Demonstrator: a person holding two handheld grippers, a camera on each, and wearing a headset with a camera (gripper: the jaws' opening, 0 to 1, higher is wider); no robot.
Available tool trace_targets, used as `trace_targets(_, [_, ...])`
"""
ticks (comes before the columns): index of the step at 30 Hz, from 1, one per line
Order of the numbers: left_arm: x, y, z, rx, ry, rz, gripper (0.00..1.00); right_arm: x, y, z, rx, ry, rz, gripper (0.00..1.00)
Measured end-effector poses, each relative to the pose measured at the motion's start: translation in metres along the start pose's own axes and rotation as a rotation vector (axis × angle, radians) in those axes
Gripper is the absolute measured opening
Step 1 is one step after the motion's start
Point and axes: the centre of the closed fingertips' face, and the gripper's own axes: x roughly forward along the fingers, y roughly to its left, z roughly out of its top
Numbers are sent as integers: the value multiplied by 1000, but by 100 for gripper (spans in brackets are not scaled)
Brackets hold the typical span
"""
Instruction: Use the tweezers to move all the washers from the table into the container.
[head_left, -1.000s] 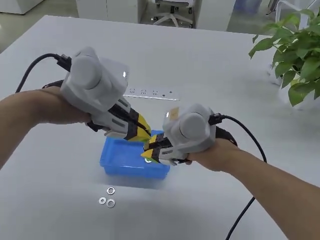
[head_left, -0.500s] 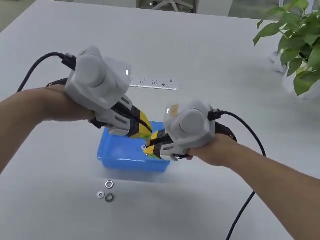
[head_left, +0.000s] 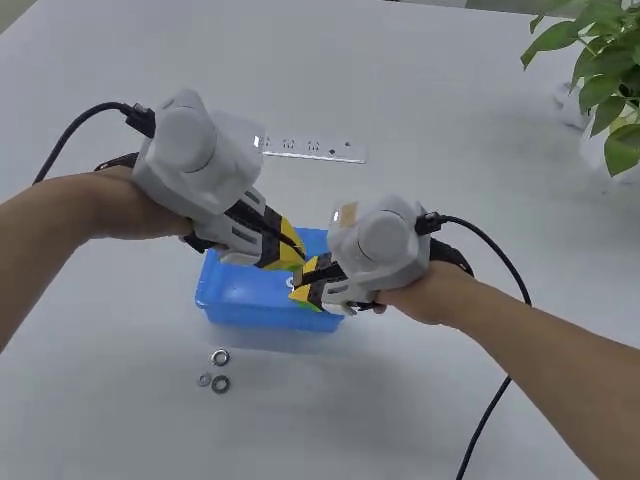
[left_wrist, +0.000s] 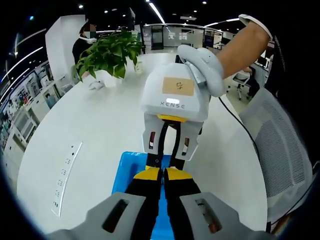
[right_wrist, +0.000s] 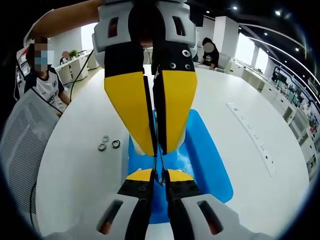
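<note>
A shallow blue container (head_left: 228, 300) sits on the white table. Both grippers meet tip to tip above its right part. My left gripper (head_left: 290, 256) reaches in from the left, with its yellow-tipped jaws pressed together on thin metal tweezers (right_wrist: 159, 161). My right gripper (head_left: 308, 291) faces it from the right and is shut on the same tweezers; in the right gripper view its own tips (right_wrist: 160, 176) sit just under the left gripper's large yellow jaws. Three washers (head_left: 215, 378) lie on the table in front of the container, also seen as a small cluster (right_wrist: 108, 144). The tweezers' tips are hidden.
A white power strip (head_left: 305, 148) lies behind the container. A potted plant (head_left: 600, 80) stands at the far right. Black cables trail from both grippers. People sit at the table's far side (right_wrist: 207, 52).
The head camera has shifted, so the whole scene sits a little differently. Both grippers stay tip to tip over the container, and the washers lie where they were.
</note>
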Motion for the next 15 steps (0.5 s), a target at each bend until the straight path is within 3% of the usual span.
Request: trace_targets(15, [1, 1, -3, 0, 4, 5, 6, 1, -1, -3, -13, 13, 0, 11])
